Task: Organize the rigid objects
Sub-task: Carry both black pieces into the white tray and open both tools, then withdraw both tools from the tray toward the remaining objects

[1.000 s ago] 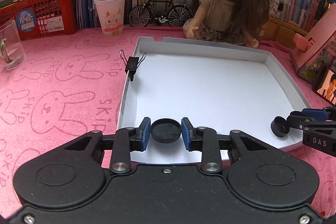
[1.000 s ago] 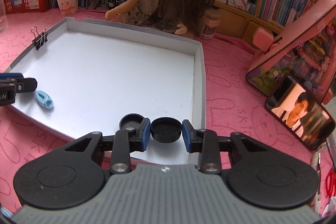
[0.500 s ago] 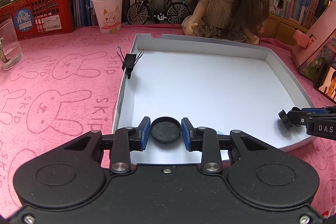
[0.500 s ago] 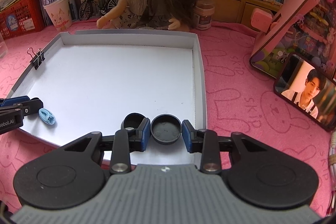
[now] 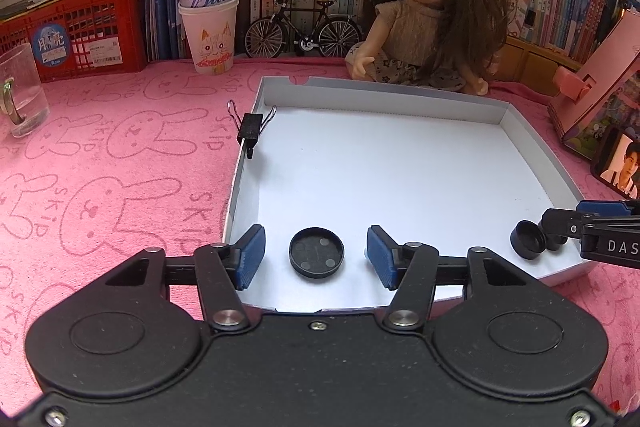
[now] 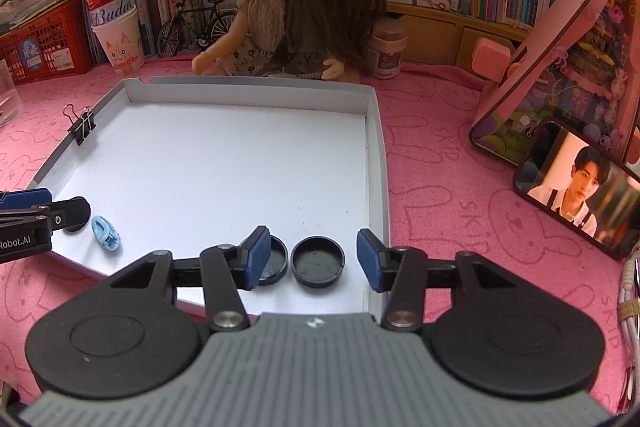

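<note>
A shallow white box lid [image 5: 400, 167] lies on the pink cloth. My left gripper [image 5: 316, 257] is open, with a round black cap [image 5: 316, 258] lying free on the lid floor between its jaws. My right gripper [image 6: 308, 261] is open too, with another black cap [image 6: 318, 261] lying between its jaws near the lid's right wall [image 6: 378, 179]. A third black cap [image 6: 274, 261] sits partly behind the right gripper's left finger. A small light-blue piece [image 6: 105, 233] lies near the left gripper's tip. A black binder clip [image 5: 250, 131] grips the lid's left wall.
A doll [image 5: 424, 27] sits behind the lid. A cup with a red can [image 5: 208, 15], a toy bicycle [image 5: 302, 27], a red crate [image 5: 80, 27] and books line the back. A glass mug [image 5: 20, 91] stands left. A phone [image 6: 580, 187] and pink box [image 6: 568, 75] stand right.
Both grippers have opened and let go of their black caps, which now lie on the lid floor. Both grippers have drawn back slightly.
</note>
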Available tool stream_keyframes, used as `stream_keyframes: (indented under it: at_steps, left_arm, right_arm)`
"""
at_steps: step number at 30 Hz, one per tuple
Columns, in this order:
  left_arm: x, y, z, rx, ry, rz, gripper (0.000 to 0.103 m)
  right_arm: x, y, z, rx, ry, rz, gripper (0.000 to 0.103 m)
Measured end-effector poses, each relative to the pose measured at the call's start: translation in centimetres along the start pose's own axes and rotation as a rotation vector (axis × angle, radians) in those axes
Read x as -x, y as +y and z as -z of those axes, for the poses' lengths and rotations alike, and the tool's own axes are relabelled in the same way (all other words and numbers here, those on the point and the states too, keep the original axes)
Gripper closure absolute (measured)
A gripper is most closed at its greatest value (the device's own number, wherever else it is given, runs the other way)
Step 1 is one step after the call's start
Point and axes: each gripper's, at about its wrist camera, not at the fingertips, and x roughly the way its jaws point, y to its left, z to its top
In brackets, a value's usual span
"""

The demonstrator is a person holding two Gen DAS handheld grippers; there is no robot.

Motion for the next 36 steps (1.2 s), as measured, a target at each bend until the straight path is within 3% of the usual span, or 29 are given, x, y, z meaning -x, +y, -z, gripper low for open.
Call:
stream_keyframes:
  at_steps: [6,16,36]
  left_arm:
    - [1.8,0.1,0.3,0.004,-0.034,0.02,0.037]
    - [4.9,0.2,2.1,0.022,-0.061,0.081,0.036]
    - [10.4,-1.0,7.1,-0.038,-0.13,0.112,0.036]
  right_arm:
    - [1.5,0.6,0.5,0.003,-0.044,-0.022,0.032]
    - [4.4,1.7,2.2,0.021,-0.112,-0.072,0.027]
    - [8.4,2.2,7.2,-0.008,-0.173,-0.147,0.022]
